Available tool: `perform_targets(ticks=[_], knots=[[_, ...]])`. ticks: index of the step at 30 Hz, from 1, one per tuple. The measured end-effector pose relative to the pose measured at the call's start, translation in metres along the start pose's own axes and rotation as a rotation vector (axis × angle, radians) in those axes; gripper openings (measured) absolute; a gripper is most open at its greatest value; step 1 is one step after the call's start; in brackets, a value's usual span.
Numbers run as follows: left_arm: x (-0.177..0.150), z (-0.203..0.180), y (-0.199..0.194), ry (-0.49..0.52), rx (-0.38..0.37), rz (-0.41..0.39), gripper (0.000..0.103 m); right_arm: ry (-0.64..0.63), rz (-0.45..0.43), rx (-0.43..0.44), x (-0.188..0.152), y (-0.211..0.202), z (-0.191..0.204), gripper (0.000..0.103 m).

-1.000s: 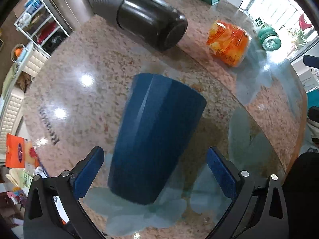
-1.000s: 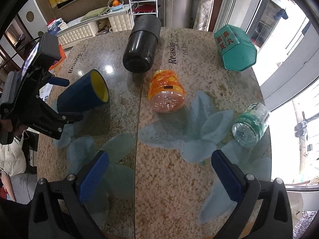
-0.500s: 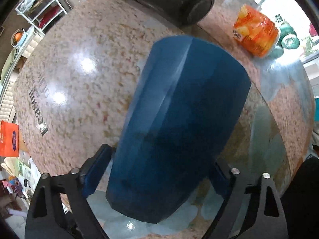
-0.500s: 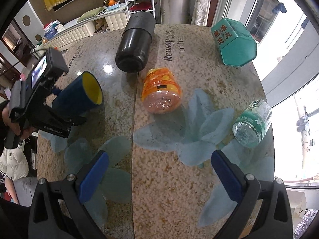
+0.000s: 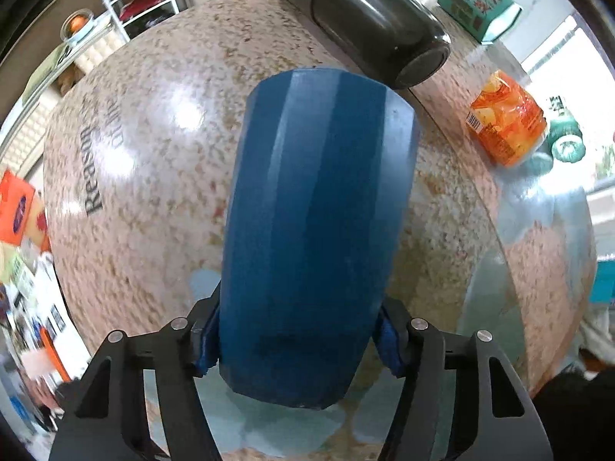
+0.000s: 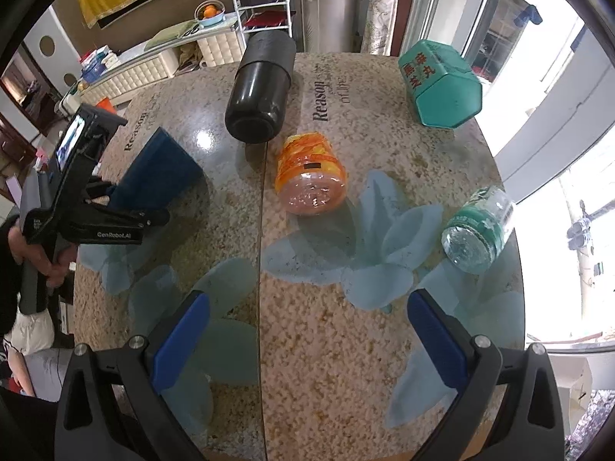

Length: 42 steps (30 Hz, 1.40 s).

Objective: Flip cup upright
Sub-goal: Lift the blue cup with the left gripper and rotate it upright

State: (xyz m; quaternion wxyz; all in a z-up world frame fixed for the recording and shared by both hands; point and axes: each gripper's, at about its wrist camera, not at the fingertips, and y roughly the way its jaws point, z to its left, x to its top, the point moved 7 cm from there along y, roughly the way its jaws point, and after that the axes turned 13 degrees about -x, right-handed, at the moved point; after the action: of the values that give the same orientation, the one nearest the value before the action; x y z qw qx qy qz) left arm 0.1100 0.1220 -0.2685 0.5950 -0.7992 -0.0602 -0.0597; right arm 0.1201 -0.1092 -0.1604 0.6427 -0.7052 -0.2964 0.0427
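Observation:
A dark blue faceted cup fills the left wrist view, its base towards the camera and its mouth pointing away. My left gripper is shut on the cup near its base, blue pads pressed on both sides. In the right wrist view the cup is held tilted just above the table at the left, in the left gripper. Its yellow inside no longer shows. My right gripper is open and empty over the table's near side.
On the round granite table lie a black flask, an orange jar, a green tin and a clear green-labelled bottle, all on their sides. The flask lies just beyond the cup.
My left gripper moved in around the cup, shut on it and began lifting and tilting it, so its mouth turned away. The right gripper stayed nearly still.

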Motion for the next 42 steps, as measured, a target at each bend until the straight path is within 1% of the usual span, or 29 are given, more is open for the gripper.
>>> perform_targets(ticks=[3, 5, 8, 10, 11, 13, 15, 16, 17, 21, 23, 25, 26, 29, 34, 37, 42], knots=[[-0.017, -0.002, -0.006, -0.040, -0.011, -0.025, 0.067, 0.025, -0.003, -0.008, -0.007, -0.006, -0.001, 0.103], [-0.032, -0.006, -0.010, -0.077, -0.048, -0.047, 0.066, 0.039, -0.005, -0.014, -0.012, -0.010, 0.000, 0.103], [-0.048, -0.019, -0.011, -0.112, -0.058, -0.080, 0.066, 0.049, -0.005, -0.025, -0.026, -0.017, 0.002, 0.103], [-0.061, -0.025, -0.012, -0.154, -0.072, -0.099, 0.066, 0.055, -0.003, -0.037, -0.036, -0.023, 0.001, 0.103], [-0.063, -0.028, -0.013, -0.162, -0.074, -0.105, 0.066, 0.060, -0.004, -0.045, -0.041, -0.027, -0.002, 0.103], [-0.076, -0.040, -0.012, -0.174, -0.073, -0.113, 0.066, 0.071, -0.006, -0.054, -0.045, -0.032, -0.007, 0.103], [-0.087, -0.053, -0.012, -0.199, -0.088, -0.116, 0.066, 0.083, -0.012, -0.059, -0.049, -0.036, -0.012, 0.103], [-0.089, -0.058, -0.011, -0.204, -0.095, -0.116, 0.066, 0.086, -0.017, -0.061, -0.050, -0.038, -0.015, 0.103], [-0.080, -0.059, -0.016, -0.210, -0.099, -0.115, 0.066, 0.087, -0.022, -0.061, -0.051, -0.040, -0.018, 0.103], [-0.094, -0.085, -0.020, -0.270, -0.111, -0.135, 0.066, 0.073, -0.017, -0.048, -0.057, -0.037, -0.025, 0.103], [-0.100, -0.096, -0.020, -0.287, -0.100, -0.137, 0.066, 0.059, -0.015, -0.040, -0.058, -0.036, -0.027, 0.103], [-0.105, -0.110, -0.019, -0.308, -0.088, -0.130, 0.066, 0.050, -0.013, -0.027, -0.059, -0.037, -0.032, 0.103], [-0.097, -0.113, -0.016, -0.314, -0.090, -0.126, 0.066, 0.046, -0.017, -0.021, -0.060, -0.038, -0.034, 0.103], [-0.097, -0.134, -0.011, -0.331, -0.077, -0.112, 0.066, 0.031, -0.010, -0.011, -0.063, -0.035, -0.043, 0.103], [-0.107, -0.164, 0.000, -0.348, -0.051, -0.066, 0.066, 0.008, 0.004, 0.011, -0.070, -0.029, -0.059, 0.103], [-0.104, -0.183, 0.013, -0.354, -0.056, -0.045, 0.066, -0.002, 0.013, 0.021, -0.072, -0.025, -0.069, 0.103], [-0.100, -0.202, 0.026, -0.381, -0.043, -0.017, 0.066, -0.025, 0.029, 0.038, -0.076, -0.017, -0.081, 0.103]])
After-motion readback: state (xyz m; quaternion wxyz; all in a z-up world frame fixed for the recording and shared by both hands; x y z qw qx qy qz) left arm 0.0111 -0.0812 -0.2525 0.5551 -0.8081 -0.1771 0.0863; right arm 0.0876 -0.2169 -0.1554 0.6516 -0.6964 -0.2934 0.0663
